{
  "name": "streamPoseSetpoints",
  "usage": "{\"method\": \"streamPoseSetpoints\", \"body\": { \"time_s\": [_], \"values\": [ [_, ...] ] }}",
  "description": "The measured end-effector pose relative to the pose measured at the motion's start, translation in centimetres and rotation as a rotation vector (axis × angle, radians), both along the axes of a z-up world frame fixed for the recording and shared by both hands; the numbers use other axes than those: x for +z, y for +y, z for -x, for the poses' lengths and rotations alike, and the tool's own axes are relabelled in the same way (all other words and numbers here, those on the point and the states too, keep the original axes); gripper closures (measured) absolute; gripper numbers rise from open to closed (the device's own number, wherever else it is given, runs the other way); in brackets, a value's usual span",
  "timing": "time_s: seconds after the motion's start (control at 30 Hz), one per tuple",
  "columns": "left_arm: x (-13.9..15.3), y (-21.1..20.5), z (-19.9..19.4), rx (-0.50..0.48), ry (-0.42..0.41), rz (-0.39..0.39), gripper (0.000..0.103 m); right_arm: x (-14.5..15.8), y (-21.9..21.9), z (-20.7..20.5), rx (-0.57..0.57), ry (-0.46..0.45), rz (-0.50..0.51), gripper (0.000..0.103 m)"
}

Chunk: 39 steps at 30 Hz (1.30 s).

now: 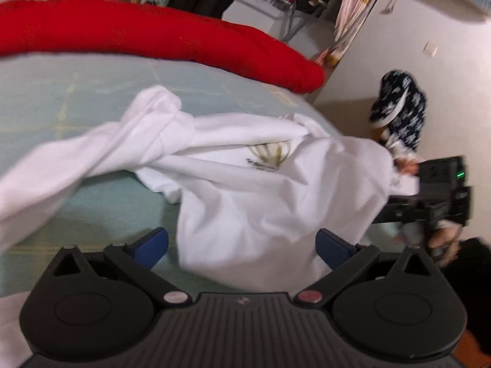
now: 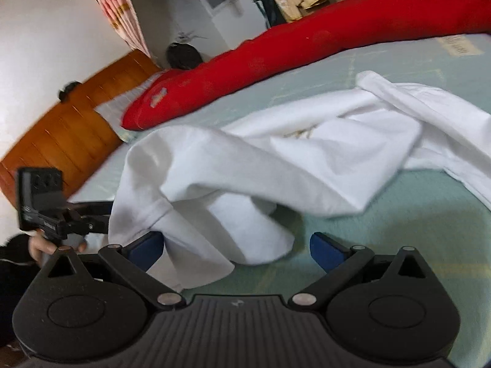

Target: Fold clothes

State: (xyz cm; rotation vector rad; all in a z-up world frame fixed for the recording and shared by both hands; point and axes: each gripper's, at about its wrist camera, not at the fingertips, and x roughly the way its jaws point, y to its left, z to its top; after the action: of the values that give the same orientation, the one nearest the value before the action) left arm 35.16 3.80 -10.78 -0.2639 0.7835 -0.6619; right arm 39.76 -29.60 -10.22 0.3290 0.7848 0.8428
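A white T-shirt (image 1: 239, 184) with a gold and dark chest print (image 1: 268, 155) lies crumpled on the pale green bed sheet (image 1: 76, 98). My left gripper (image 1: 242, 245) is open, its blue pads wide apart with a fold of the shirt lying between them. The right gripper's body shows at the right in this view (image 1: 442, 190), held by a hand at the shirt's edge. In the right wrist view the shirt (image 2: 245, 165) lies bunched and my right gripper (image 2: 236, 250) is open, a hanging fold of cloth between its pads. The left gripper's body (image 2: 46, 205) shows at the left there.
A long red quilt (image 1: 153, 40) lies rolled along the far side of the bed, also in the right wrist view (image 2: 307, 49). A wooden bed frame (image 2: 70, 132) borders the mattress. A dark patterned garment (image 1: 399, 107) lies on the floor by the wall.
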Motion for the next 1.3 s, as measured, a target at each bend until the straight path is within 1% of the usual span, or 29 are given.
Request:
{"method": "streamPoseSetpoints", "body": {
  "time_s": [0.1,0.2,0.27,0.37,0.4,0.43,0.5,0.53,0.6,0.67,0.73,0.8,0.87,0.9,0.97,1.03,1.07,1.2,1.23,1.3],
  "values": [
    [-1.0,0.2,-1.0,0.014,0.04,0.051,0.002,-0.3,0.2,-1.6,0.033,0.019,-0.06,0.0],
    [-1.9,0.4,-1.4,0.026,0.059,0.105,0.002,-1.0,0.2,-2.7,0.089,0.07,-0.124,0.0],
    [-2.0,0.3,-1.5,0.022,0.06,0.097,0.002,-1.9,0.1,-3.2,0.096,0.101,-0.148,0.0],
    [-1.9,0.0,-1.6,0.022,0.064,0.089,0.002,-2.2,0.2,-3.4,0.104,0.094,-0.16,0.0],
    [-1.8,-0.1,-1.6,0.024,0.069,0.089,0.002,-1.9,0.2,-3.4,0.098,0.105,-0.157,0.0],
    [-1.7,0.1,-1.6,0.027,0.079,0.1,0.003,-1.6,0.3,-3.5,0.093,0.115,-0.154,0.0],
    [-1.5,1.0,-1.4,0.03,0.108,0.157,0.005,-1.1,0.3,-3.5,0.082,0.135,-0.152,0.0],
    [-1.6,1.5,-1.3,0.03,0.123,0.195,0.005,-0.8,0.1,-3.4,0.086,0.139,-0.184,0.0],
    [-2.1,1.9,-1.5,0.041,0.142,0.244,0.005,-0.8,-0.5,-3.3,0.118,0.15,-0.268,0.0],
    [-2.6,2.0,-1.9,0.067,0.162,0.286,0.005,-1.5,-0.7,-3.9,0.111,0.182,-0.329,0.0],
    [-2.8,1.9,-2.1,0.082,0.182,0.324,0.005,-2.4,-1.0,-4.3,0.092,0.226,-0.414,0.0],
    [-2.5,1.6,-1.6,0.043,0.19,0.332,0.006,-2.9,-1.4,-4.3,0.075,0.263,-0.489,0.0],
    [-2.1,0.9,-0.7,-0.009,0.185,0.32,0.008,-2.0,-1.5,-3.0,0.102,0.244,-0.489,0.0],
    [-2.0,0.7,-0.2,-0.023,0.187,0.32,0.013,-1.6,-1.5,-2.3,0.116,0.236,-0.489,0.0],
    [-1.5,0.5,0.8,-0.04,0.183,0.317,0.019,-0.8,-1.5,-0.8,0.139,0.228,-0.503,0.0],
    [-0.9,0.6,1.9,-0.048,0.169,0.312,0.021,0.0,-1.7,0.8,0.155,0.217,-0.512,0.0],
    [-0.3,0.7,2.5,-0.051,0.149,0.303,0.024,0.6,-1.9,1.7,0.157,0.203,-0.505,0.0],
    [2.8,1.5,4.2,-0.055,0.073,0.291,0.025,3.7,-3.7,3.8,0.151,0.144,-0.503,0.0],
    [3.6,1.8,4.7,-0.057,0.05,0.279,0.025,4.6,-4.4,4.5,0.152,0.127,-0.509,0.0],
    [5.3,2.2,5.9,-0.07,-0.012,0.225,0.024,6.5,-5.4,6.0,0.156,0.083,-0.493,0.0]
  ]
}}
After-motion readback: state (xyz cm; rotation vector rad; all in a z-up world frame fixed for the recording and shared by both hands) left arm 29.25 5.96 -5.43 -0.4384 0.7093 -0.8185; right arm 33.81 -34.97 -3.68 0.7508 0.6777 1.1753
